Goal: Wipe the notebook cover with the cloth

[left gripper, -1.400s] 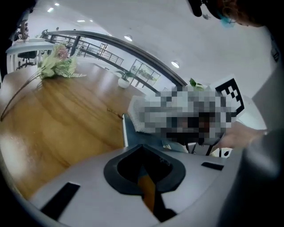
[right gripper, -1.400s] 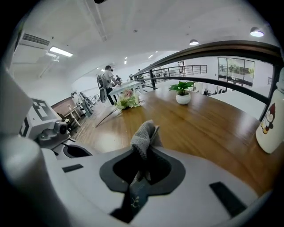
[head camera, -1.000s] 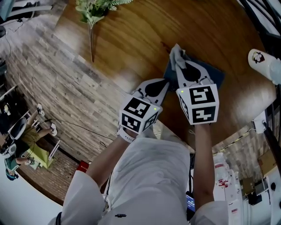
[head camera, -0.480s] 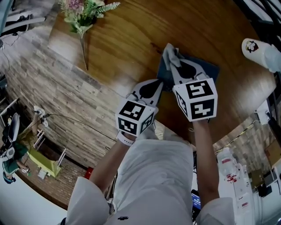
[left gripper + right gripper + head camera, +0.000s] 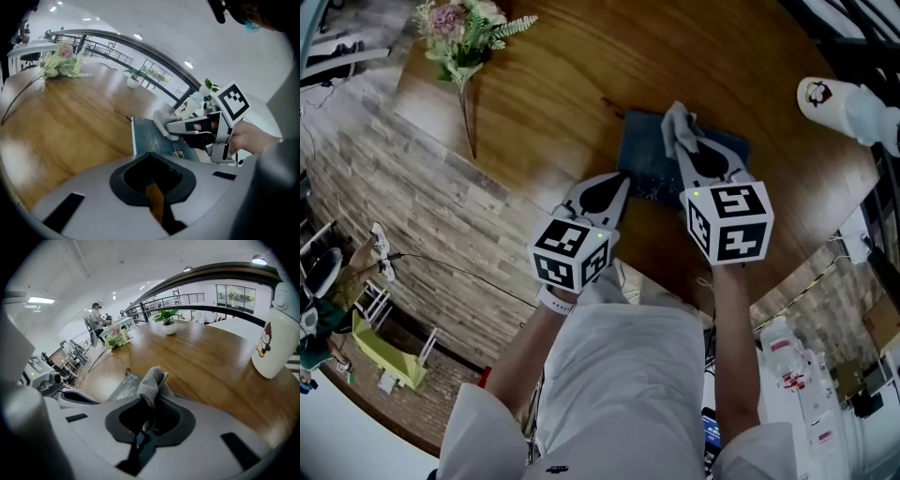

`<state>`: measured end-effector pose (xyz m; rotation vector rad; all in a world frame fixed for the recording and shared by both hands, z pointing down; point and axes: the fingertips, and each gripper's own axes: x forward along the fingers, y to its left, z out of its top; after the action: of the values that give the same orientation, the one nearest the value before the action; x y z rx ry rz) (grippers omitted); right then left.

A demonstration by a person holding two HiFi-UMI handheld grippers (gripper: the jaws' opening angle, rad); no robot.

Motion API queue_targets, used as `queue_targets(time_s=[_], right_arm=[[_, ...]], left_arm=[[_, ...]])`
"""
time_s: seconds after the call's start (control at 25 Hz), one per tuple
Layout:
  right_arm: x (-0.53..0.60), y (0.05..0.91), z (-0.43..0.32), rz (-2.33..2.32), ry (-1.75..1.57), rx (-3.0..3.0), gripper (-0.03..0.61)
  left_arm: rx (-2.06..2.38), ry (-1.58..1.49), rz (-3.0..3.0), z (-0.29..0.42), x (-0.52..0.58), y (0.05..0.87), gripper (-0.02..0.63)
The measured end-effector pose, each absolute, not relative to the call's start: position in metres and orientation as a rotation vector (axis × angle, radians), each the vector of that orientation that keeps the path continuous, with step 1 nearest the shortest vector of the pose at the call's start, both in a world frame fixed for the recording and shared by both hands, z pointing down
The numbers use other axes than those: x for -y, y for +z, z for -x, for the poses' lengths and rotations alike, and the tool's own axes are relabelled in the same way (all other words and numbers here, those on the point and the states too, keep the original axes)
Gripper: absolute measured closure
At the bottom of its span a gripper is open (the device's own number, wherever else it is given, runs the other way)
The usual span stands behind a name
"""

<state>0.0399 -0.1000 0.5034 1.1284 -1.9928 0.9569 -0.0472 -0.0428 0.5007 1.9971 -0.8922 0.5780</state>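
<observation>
A dark blue notebook (image 5: 645, 159) lies flat on the wooden table (image 5: 553, 84). My right gripper (image 5: 682, 142) is shut on a grey cloth (image 5: 676, 127), which it holds down on the cover near its far middle. The right gripper view shows the cloth (image 5: 151, 382) bunched between the jaws of the right gripper (image 5: 151, 398), with the notebook (image 5: 121, 389) below and to the left. My left gripper (image 5: 622, 180) is shut, its tips at the notebook's near left edge. In the left gripper view the left gripper (image 5: 151, 154) points at the notebook (image 5: 147, 138) and the cloth (image 5: 164, 125).
A white bottle with a penguin print (image 5: 842, 105) stands at the table's right; it is also in the right gripper view (image 5: 276, 338). A bunch of flowers (image 5: 461, 30) lies at the far left. The table's near edge (image 5: 497, 178) runs diagonally above a plank floor. A potted plant (image 5: 167, 319) stands far back.
The right gripper has slid the cloth from the notebook's far left corner towards the middle of the cover. The left gripper stays at the near left edge.
</observation>
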Motion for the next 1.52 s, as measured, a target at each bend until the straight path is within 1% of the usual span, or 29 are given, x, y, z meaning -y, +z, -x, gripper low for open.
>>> queue_targets(time_s=[0.72, 0.96, 1.08, 1.32, 1.52], right_arm=[[0.08, 0.504, -0.143, -1.372, 0.976, 1.834, 0.54], [0.072, 0.504, -0.171, -1.45, 0.88, 1.709, 0.541], [0.066, 0.499, -0.185, -1.486, 0.839, 1.66, 0.541], [0.066, 0.473, -0.176, -1.537, 0.798, 1.767, 0.541], [0.068, 0.459, -0.133, -1.463, 0.792, 1.886, 0.541]], left_arm=[[0.919, 0.58, -2.008, 0.047, 0.044, 0.501, 0.595], [0.927, 0.625, -2.012, 0.046, 0.044, 0.501, 0.595], [0.923, 0.601, -1.984, 0.046, 0.041, 0.501, 0.595], [0.92, 0.604, -1.973, 0.055, 0.028, 0.499, 0.595], [0.924, 0.599, -1.961, 0.059, 0.018, 0.498, 0.595]])
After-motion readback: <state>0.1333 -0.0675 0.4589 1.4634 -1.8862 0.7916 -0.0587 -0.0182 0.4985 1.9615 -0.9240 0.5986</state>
